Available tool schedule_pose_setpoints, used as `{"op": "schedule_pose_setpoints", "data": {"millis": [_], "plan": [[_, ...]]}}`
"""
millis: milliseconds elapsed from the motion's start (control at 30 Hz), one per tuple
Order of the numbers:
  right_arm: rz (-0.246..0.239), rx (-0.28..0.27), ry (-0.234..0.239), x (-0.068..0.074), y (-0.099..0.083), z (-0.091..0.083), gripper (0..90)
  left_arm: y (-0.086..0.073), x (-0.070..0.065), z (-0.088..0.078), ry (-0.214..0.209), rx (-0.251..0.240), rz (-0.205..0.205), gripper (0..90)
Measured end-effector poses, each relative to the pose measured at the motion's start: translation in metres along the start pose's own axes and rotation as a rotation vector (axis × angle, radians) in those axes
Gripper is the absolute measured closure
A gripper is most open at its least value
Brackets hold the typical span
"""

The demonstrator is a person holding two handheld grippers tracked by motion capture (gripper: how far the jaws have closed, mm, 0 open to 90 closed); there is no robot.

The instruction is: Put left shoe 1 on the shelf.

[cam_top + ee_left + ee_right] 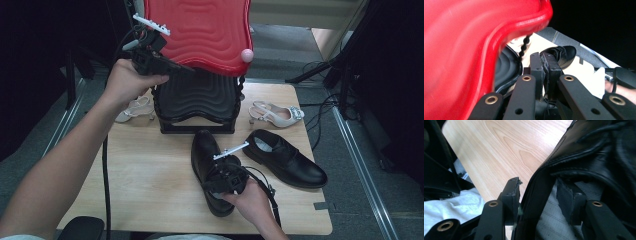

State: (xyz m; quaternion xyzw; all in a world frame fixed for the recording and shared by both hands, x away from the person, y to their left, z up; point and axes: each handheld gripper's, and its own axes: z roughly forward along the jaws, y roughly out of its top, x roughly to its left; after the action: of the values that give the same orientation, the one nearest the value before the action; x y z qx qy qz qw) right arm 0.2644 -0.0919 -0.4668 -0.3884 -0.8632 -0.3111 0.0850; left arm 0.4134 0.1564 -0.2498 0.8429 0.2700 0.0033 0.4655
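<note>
Right gripper view: our right gripper [540, 192] straddles the black shoe's [599, 152] heel wall, fingers [511, 192] partly open; the shoe sits at 6 o'clock on the bench [150, 175] and may slip. Our left gripper [167, 67], closed empty, risks striking the red lid [205, 30].

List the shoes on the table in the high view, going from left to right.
Beige heeled sandal beside the black rack → black shoe that the right gripper straddles at its collar → second black shoe. The other beige sandal overlaps that last one's span, so its place is unclear.
</note>
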Motion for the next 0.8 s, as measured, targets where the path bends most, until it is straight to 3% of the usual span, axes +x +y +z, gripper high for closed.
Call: {"op": "schedule_pose_setpoints", "data": {"millis": [167,367,533,800], "plan": [[-0.007,0.01,-0.023,0.0,0.006,0.005,55.2,0.015,0.005,0.001,0.019,0.0,-0.001,87.5],[0.009,0.074,-0.032,0.002,0.01,0.021,58.9,0.039,0.009,-0.001,0.049,-0.033,0.019,86.8],[-0.023,0.104,-0.075,0.008,0.01,0.029,59.8,0.045,0.016,0.004,0.069,-0.025,0.009,87.2],[-0.027,0.174,-0.065,0.004,0.014,0.035,69.2,0.047,0.023,0.016,0.116,-0.005,0.006,86.9]]}}
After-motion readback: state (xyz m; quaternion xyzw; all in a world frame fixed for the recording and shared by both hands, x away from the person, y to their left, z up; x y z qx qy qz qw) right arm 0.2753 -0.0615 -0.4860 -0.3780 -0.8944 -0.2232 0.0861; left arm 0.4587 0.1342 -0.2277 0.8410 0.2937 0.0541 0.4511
